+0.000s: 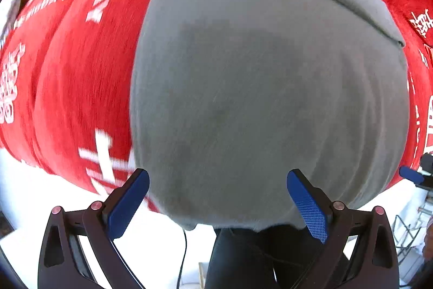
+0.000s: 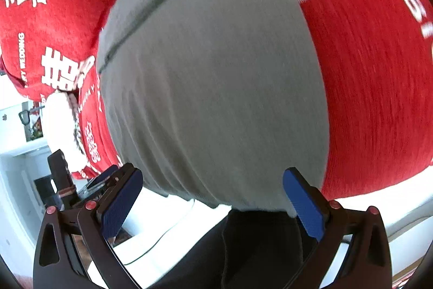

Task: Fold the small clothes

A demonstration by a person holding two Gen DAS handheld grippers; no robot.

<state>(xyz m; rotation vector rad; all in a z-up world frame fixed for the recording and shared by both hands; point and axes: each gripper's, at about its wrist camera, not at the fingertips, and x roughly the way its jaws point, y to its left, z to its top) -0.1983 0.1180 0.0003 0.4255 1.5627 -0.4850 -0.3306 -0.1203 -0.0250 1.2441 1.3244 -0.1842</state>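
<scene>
Blue ribbed pads are seen on the black fingers of both grippers, nearest to each camera. In the left wrist view, the left gripper [image 1: 217,203] is held with its jaws spread wide apart and nothing clamped between them. In the right wrist view, the right gripper [image 2: 212,201] is likewise held wide apart, with nothing gripped.

Just beyond the fingertips, the near edge of a grey garment [image 1: 265,99] is seen, filling the middle of both views. Its near hem lies between the two pads in each view, though whether the pads touch the cloth cannot be told. A dark seam line runs across the far part of the garment, and soft lengthwise creases are seen along its right side in the left view. The cloth is blurred in both pictures.

Below the hem, close to the cameras, a dark cloth shape [image 2: 259,243] is seen; what it is cannot be told.

The grey garment is laid flat on a red cloth [image 1: 81,67] printed with white characters and letters, which spreads out on both sides and behind it. At the left edge of the right view, part of the other gripper and a pale, brightly lit room are seen beyond the red cloth.
</scene>
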